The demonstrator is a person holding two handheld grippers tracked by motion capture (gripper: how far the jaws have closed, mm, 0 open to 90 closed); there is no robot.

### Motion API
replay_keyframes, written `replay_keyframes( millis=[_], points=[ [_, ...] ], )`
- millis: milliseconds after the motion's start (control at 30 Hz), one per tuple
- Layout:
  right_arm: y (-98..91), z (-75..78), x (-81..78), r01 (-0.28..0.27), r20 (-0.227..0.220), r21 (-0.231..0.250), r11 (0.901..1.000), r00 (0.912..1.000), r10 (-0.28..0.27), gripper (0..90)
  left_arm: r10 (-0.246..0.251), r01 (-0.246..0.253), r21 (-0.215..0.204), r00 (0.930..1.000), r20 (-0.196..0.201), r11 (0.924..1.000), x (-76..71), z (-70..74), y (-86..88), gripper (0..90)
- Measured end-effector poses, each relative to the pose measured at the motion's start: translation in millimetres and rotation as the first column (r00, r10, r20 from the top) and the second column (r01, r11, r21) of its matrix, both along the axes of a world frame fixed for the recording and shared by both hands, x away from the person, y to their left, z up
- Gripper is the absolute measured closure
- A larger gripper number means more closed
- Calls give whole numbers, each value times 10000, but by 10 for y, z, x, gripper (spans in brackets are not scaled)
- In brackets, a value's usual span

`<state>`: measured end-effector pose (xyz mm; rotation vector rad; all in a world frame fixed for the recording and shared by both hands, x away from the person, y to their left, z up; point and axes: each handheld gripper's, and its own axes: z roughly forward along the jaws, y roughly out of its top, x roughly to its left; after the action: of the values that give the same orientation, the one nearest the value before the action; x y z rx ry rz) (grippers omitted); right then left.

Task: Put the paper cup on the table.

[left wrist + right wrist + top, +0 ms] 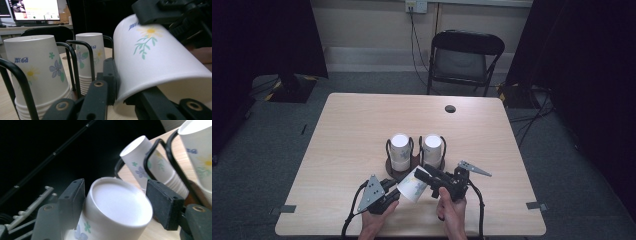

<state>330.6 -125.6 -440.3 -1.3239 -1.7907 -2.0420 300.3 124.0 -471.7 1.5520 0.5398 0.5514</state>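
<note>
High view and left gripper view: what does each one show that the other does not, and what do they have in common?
The high view gives the whole table, the folding chair behind it, and the person's left hand and right hand. The left gripper view gives a lit monitor in the background, the daisy print close up, and the left gripper shut on the cup's rim. Both share the tilted paper cup and two upside-down cup stacks in the black wire rack.
</note>
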Motion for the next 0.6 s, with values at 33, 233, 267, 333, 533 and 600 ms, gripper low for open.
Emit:
replay_keyframes(
  millis=[33,233,267,333,533,600],
  points=[
    [2,-4,-2,17,24,-47,10000,10000,-17,309,-13,13,32,10000,-25,10000,3,-2,3,856],
    [3,3,-7,179,345,-408,9990,9993,-165,295,-259,262,100,9993,-283,9996,24,2,21,865],
    [1,1,-2,180,419,-438,9989,9990,-162,292,-275,279,131,9990,-348,9995,26,5,25,866],
    [-6,6,-4,193,532,-469,9987,9984,-168,291,-425,436,224,9979,-489,9988,38,11,37,869],
    [-34,19,-19,195,973,-740,9971,9952,-122,286,-667,721,560,9935,-921,9958,90,33,98,870],
    [-42,27,-27,200,1113,-778,9968,9937,-113,286,-746,815,655,9921,-1011,9945,108,46,119,870]
  ],
)
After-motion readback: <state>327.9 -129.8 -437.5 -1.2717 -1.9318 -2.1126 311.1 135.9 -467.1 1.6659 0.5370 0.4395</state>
